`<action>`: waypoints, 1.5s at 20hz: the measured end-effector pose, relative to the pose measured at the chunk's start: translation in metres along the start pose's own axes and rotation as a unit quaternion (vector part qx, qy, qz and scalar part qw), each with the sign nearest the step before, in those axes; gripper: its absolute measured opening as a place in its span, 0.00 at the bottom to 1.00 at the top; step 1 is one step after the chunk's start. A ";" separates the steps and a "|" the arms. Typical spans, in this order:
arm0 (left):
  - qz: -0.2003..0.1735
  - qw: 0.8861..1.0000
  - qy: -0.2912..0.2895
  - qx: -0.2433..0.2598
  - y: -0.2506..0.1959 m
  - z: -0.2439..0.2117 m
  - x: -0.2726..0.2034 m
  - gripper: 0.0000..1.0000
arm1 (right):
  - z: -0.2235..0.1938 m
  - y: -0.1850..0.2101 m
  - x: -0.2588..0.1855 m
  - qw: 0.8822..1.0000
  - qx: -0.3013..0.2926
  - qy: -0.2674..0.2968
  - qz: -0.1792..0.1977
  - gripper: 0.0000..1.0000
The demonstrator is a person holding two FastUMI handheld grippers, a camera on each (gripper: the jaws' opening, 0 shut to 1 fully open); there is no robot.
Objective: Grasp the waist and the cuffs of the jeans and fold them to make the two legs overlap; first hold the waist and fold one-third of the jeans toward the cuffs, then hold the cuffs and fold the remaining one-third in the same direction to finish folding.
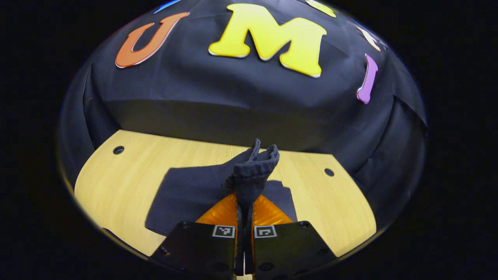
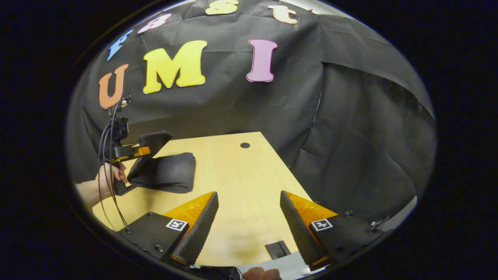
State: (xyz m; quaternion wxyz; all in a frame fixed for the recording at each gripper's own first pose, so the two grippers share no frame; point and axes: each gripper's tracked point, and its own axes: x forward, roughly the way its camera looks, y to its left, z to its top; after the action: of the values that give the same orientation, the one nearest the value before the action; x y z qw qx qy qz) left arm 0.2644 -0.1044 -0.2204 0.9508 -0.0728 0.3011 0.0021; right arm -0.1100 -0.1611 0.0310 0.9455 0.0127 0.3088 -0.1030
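text: none legible | signs: square black-and-white marker tags (image 1: 223,231) on left gripper (image 1: 244,202) body, likewise on right gripper (image 2: 249,217) | brands: none

the jeans (image 2: 165,171) lie on the table (image 2: 241,175) at its far left, their edge raised in the left gripper (image 2: 146,149).

Right gripper (image 2: 249,217) hangs over the pale wooden table (image 2: 249,175), jaws spread wide, nothing but bare tabletop between them. Off at the far left, a hand (image 2: 111,173) grips the left gripper (image 2: 146,149), which pinches a raised edge of the dark folded jeans (image 2: 167,171); the rest of that bundle lies on the wood. Cables (image 2: 105,155) trail down beside the wrist.
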 end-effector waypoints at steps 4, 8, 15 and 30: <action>0.028 0.998 0.044 0.034 -0.012 -0.046 0.029 0.08 | -0.013 -0.013 0.015 0.999 0.007 0.031 -0.010 0.99; 0.054 0.995 0.073 0.031 -0.011 -0.067 0.038 0.19 | -0.018 -0.004 0.025 0.999 0.009 0.046 0.004 0.99; 0.038 0.995 0.090 0.011 -0.025 -0.069 0.008 0.85 | -0.004 0.035 0.022 0.999 -0.007 0.017 0.036 0.99; 0.069 0.977 -0.193 0.051 0.109 0.124 -0.278 0.98 | 0.118 0.235 -0.073 0.961 -0.045 -0.212 0.171 0.99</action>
State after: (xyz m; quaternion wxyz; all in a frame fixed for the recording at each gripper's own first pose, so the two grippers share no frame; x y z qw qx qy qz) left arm 0.1024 0.0320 0.0239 0.9910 -0.0018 0.1158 0.0666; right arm -0.0511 0.0721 0.1598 0.9924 0.0008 0.0983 0.0742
